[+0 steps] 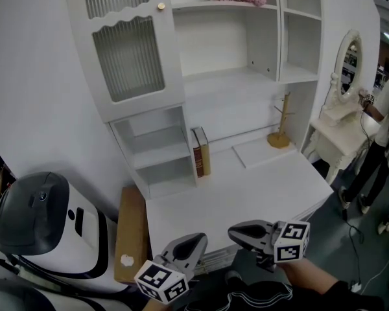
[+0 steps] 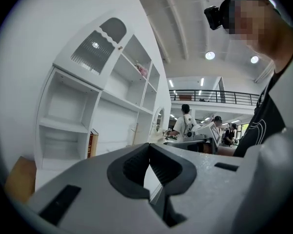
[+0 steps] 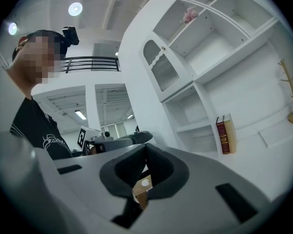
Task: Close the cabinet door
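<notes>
1. Our left gripper point(image 1: 196, 240) hangs low at the desk point(image 1: 246, 186) edge, fingers pressed together, empty.
2. Our right gripper point(image 1: 235, 233) beside it: fingers together, empty.
3. The door point(image 1: 129, 50) is at the cabinet's point(image 1: 227, 83) upper left, well apart from both.

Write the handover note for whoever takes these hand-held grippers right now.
Left hand-held gripper: shut, empty, low at the front edge of the desk.
Right hand-held gripper: shut, empty, beside the left one, also away from the cabinet.
Cabinet door: ribbed glass, gold knob, upper left of the unit; it looks flush with the frame.
Done: the door appears closed.
Left: probably nothing; check that the door sits fully shut.
</notes>
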Tool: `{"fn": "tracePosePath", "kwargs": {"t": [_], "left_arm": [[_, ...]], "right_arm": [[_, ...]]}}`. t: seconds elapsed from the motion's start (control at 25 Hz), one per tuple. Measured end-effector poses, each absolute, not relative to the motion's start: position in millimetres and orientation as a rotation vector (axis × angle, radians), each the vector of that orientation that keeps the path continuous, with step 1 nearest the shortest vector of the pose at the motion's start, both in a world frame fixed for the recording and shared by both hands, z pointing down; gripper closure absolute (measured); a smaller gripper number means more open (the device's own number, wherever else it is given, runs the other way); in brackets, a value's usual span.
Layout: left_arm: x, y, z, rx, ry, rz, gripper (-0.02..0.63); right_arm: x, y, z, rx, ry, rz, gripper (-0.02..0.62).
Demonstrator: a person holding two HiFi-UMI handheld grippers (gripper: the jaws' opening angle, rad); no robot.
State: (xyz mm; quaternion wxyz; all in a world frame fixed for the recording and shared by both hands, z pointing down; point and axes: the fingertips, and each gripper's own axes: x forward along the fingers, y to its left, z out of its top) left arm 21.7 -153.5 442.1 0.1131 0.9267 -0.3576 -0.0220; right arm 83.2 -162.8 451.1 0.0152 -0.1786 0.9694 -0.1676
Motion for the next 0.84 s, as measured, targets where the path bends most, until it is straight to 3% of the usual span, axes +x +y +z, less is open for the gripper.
{"fn": "tracePosePath", "kwargs": {"t": [0.84], "left_arm": [[8.5, -141.1, 439.3, 2.657, -1.059, -0.169, 0.601]], "right_arm": [[73.8, -146.1, 457.2, -0.584, 3.030, -0.538, 0.591]]}}
